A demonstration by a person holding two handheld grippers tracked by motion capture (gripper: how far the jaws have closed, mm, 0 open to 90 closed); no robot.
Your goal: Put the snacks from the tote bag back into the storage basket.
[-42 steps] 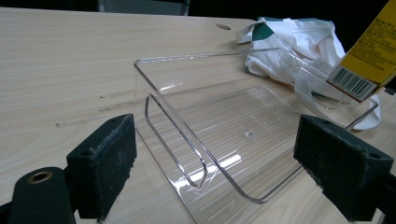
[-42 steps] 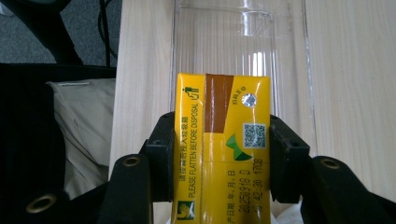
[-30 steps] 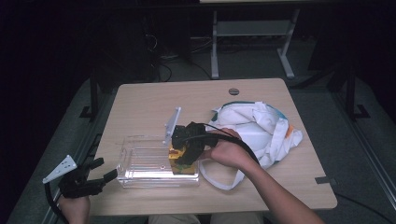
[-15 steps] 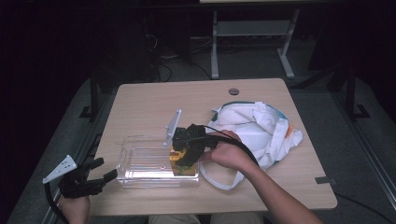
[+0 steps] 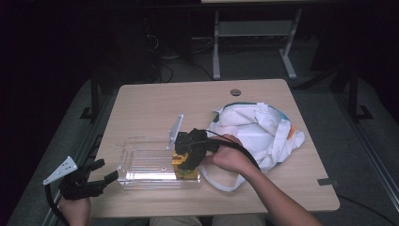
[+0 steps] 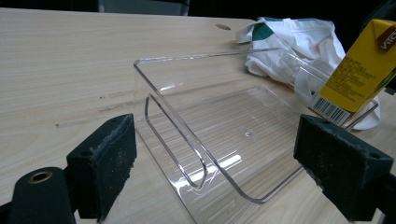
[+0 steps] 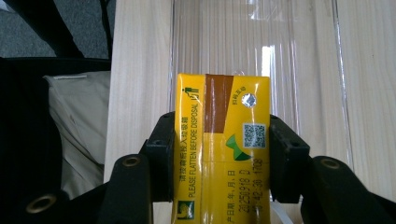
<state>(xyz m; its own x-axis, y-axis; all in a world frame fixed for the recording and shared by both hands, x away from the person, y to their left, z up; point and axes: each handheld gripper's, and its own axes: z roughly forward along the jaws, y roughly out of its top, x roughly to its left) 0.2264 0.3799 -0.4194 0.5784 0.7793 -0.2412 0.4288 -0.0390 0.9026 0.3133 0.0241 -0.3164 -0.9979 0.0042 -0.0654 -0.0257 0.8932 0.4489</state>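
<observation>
One pale wood table [image 5: 155, 101]; right gripper [image 7: 219, 154] clamps yellow carton [image 7: 222, 154]; left gripper [image 6: 224, 172] wide.

Yellow carton [image 7: 222, 149], white-and-teal bag [image 5: 261, 129]

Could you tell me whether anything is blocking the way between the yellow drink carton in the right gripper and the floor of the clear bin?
Nothing visible does. The right gripper holds the yellow carton at the clear bin's right end, and the bin is open-topped with a bare floor. The left gripper waits open outside the bin's near end.
</observation>
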